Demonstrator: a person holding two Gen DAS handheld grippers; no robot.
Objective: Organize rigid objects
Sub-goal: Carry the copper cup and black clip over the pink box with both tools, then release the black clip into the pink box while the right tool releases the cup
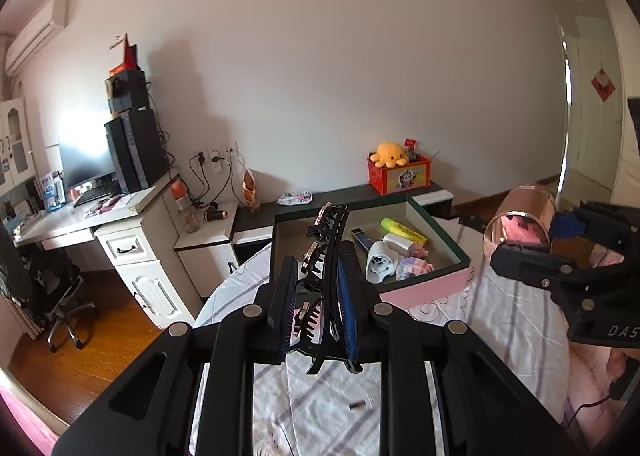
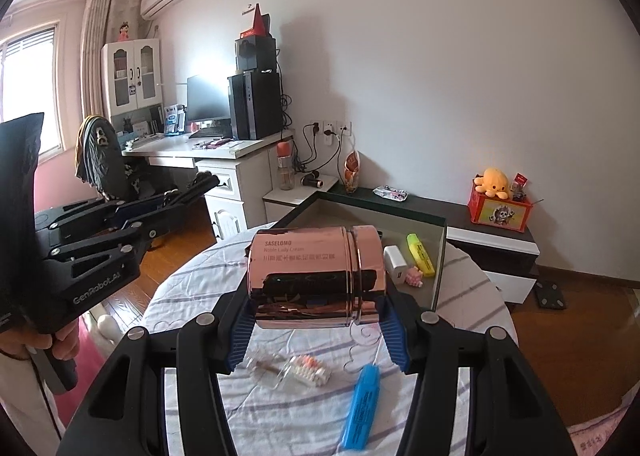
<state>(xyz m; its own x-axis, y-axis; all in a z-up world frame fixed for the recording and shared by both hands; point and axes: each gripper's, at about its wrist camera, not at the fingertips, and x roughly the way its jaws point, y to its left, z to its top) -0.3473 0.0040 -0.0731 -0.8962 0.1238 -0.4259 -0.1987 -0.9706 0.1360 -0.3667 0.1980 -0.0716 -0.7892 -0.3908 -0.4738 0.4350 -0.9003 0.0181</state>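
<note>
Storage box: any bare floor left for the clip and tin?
Storage box: the left half, from the hair clip side to the dark blue item, is bare. The right half is crowded: yellow highlighter, white charger, pink pieces.

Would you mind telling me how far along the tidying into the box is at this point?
Partly done. The open box already holds a yellow highlighter, a white charger and some small items. In hand: the left gripper clamps a black hair clip, and the right gripper holds a rose-gold jar. Still on the tablecloth: a blue highlighter and small clear pieces.
</note>
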